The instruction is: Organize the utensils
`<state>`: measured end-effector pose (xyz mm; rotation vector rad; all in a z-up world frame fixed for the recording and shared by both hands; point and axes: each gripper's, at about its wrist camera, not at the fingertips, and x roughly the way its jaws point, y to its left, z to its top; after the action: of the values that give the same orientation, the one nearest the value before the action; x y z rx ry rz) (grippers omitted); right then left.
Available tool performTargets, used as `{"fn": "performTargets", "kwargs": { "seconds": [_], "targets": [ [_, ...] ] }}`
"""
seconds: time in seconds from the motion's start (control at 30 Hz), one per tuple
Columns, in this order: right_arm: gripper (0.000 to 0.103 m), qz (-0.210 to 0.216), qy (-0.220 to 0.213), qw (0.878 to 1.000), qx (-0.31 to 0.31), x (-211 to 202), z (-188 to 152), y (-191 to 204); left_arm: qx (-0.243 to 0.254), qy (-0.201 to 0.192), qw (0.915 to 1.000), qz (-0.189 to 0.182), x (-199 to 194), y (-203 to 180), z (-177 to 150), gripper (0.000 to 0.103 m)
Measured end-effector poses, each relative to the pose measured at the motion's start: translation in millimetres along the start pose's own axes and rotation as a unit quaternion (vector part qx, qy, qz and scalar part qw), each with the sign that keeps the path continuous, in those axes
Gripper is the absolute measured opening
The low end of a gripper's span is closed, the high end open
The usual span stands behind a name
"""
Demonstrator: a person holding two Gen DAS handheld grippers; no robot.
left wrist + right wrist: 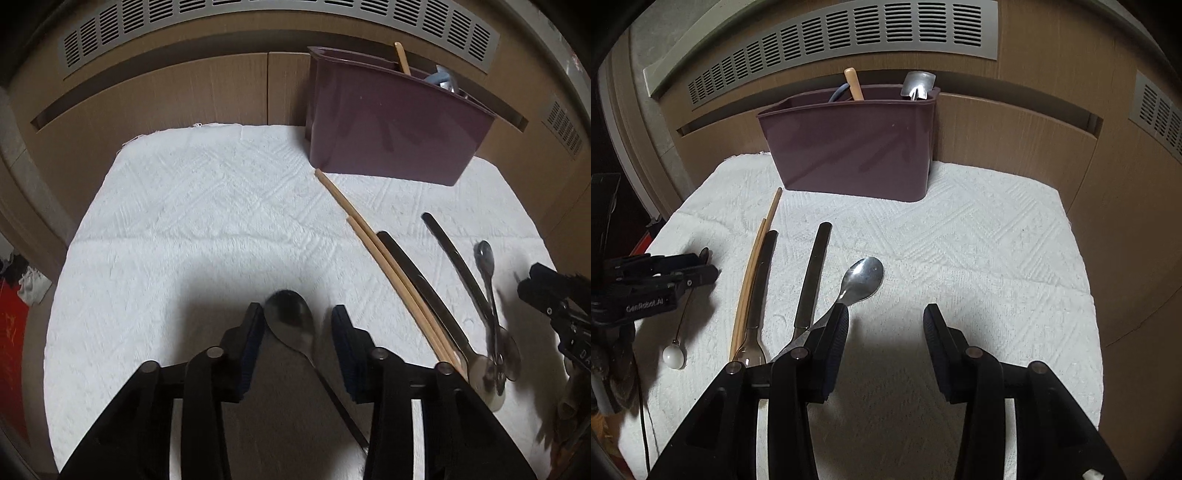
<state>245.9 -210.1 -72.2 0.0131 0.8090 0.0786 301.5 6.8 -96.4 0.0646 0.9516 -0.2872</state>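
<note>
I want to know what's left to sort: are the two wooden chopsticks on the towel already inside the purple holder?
No, the two wooden chopsticks lie flat on the white towel, in front of the purple holder.

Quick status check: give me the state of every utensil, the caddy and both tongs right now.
Caddy: upright on the towel, some utensils already standing inside.
Chopsticks: lying flat on the towel.
Two dark-handled utensils: flat, side by side.
Small spoon: flat, touching the inner left finger of the right tongs.
Large spoon: flat, bowl between the left tongs, not gripped.
Left tongs: open.
Right tongs: open, empty.
</note>
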Motion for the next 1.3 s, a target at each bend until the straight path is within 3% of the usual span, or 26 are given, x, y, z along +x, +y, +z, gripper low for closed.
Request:
{"fn": "performTargets", "kwargs": {
  "seconds": [0.03,0.23,0.43,0.67,0.83,1.03,1.23,1.3],
  "targets": [
    [0.040,0.002,0.003,1.000,0.002,1,0,-1,0.004,-0.001,1.0000,0.002,1,0,2,0.028],
    [0.040,-0.002,0.010,1.000,0.002,3,0,1,0.014,-0.022,0.9996,0.004,-8,2,-9,0.028],
    [0.040,-0.002,0.026,1.000,0.011,7,8,6,0.016,-0.082,0.9965,0.007,-42,8,-30,0.028],
    [0.040,-0.006,0.069,0.997,0.047,38,23,26,0.005,-0.119,0.9927,-0.019,-58,18,-40,0.028],
    [0.040,-0.024,0.065,0.995,0.068,52,35,30,-0.008,-0.131,0.9906,-0.039,-62,26,-45,0.028],
    [0.040,-0.033,0.065,0.996,0.041,56,38,32,-0.017,-0.132,0.9898,-0.052,-61,30,-47,0.028],
    [0.043,-0.070,0.064,0.995,0.011,58,33,38,-0.014,-0.118,0.9917,-0.049,-53,27,-45,0.028],
    [0.037,-0.075,0.057,0.996,-0.010,59,34,47,-0.015,-0.117,0.9919,-0.048,-53,27,-45,0.028]
  ]
}}
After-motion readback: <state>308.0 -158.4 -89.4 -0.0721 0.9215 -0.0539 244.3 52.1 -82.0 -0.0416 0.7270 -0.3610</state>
